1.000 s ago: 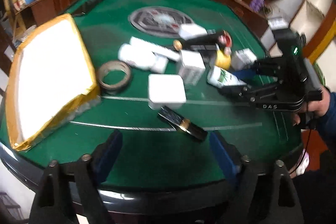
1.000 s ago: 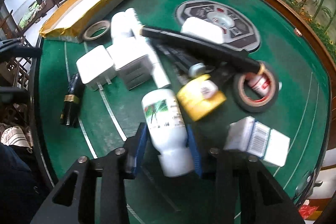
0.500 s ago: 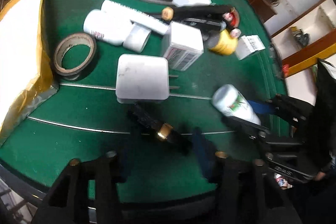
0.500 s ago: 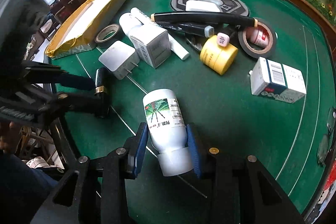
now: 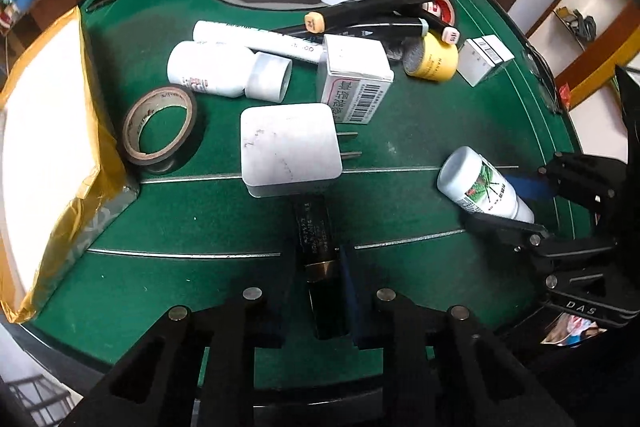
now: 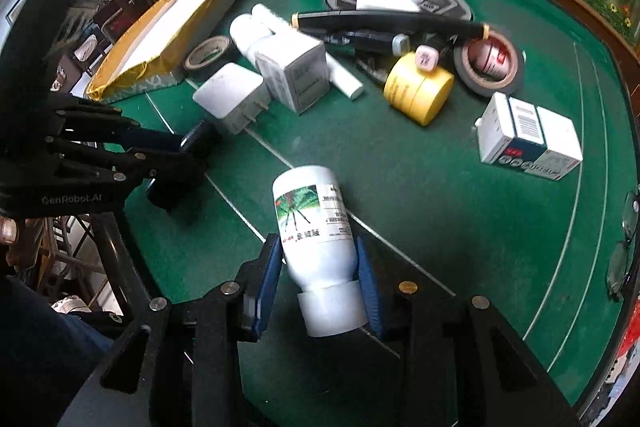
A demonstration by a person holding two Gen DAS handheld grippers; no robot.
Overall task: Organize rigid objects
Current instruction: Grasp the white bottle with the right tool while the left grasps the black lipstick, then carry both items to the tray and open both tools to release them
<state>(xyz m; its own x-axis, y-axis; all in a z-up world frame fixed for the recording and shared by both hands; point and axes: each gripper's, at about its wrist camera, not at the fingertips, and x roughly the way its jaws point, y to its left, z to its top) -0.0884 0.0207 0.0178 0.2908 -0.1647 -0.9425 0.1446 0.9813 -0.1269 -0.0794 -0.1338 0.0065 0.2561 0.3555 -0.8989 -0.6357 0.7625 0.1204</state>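
Jaws of the left gripper [image 5: 318, 291] are closing around a black tube [image 5: 316, 247] – its gold band is seen only from the left wrist; a white bottle [image 6: 316, 231] is held by the right gripper [image 6: 320, 283].

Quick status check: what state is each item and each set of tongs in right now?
Left tongs: closing on the black tube.
Right tongs: shut on the white bottle, capped.
Charger: flat, prongs out.
Brown tape roll: lying flat.
Yellow jar: on its side.
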